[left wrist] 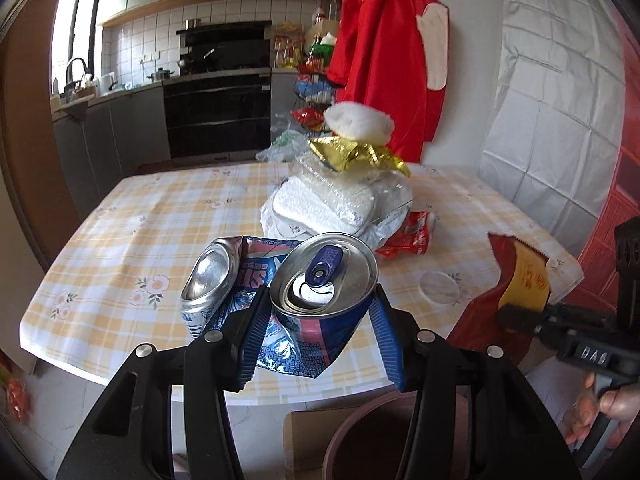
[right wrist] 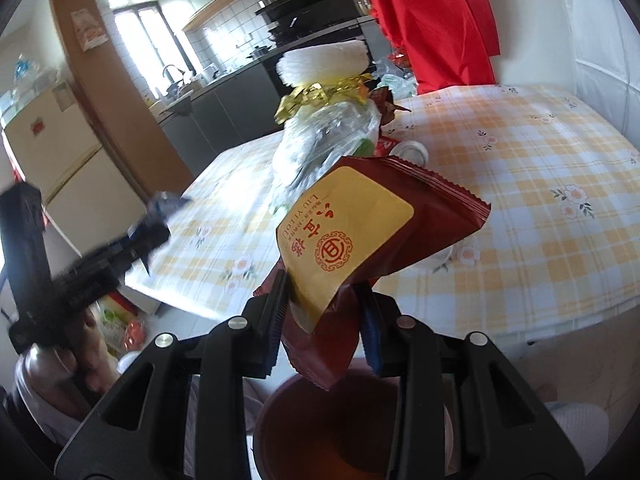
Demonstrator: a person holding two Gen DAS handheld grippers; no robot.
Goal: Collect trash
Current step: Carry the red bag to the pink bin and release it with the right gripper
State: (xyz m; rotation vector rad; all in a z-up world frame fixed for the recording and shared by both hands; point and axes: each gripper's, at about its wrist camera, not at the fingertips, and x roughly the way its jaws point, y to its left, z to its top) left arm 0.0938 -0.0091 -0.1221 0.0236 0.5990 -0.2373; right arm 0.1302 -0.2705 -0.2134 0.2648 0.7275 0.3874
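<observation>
Two close wrist views facing the kitchen, sharing table [left wrist: 120, 216] – bin [right wrist: 320, 420]

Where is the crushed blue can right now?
In the left wrist view, the crushed blue can sits clamped in the left gripper, lifted above the table's near edge, over the brown bin.

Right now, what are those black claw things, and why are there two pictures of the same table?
They are grabbing tools, one in each of a person's hands. Each carries a little camera looking along its jaws, so you get one picture per hand.

The left gripper has its jaws closed on a crushed blue can. The right gripper pinches a dark red snack wrapper with a gold label.

On the checked tablecloth sits a pile of trash: white foam trays, clear plastic, gold foil. Below both grippers, beside the table, you can see the rim of a brownish bin, probably where the trash goes.
</observation>
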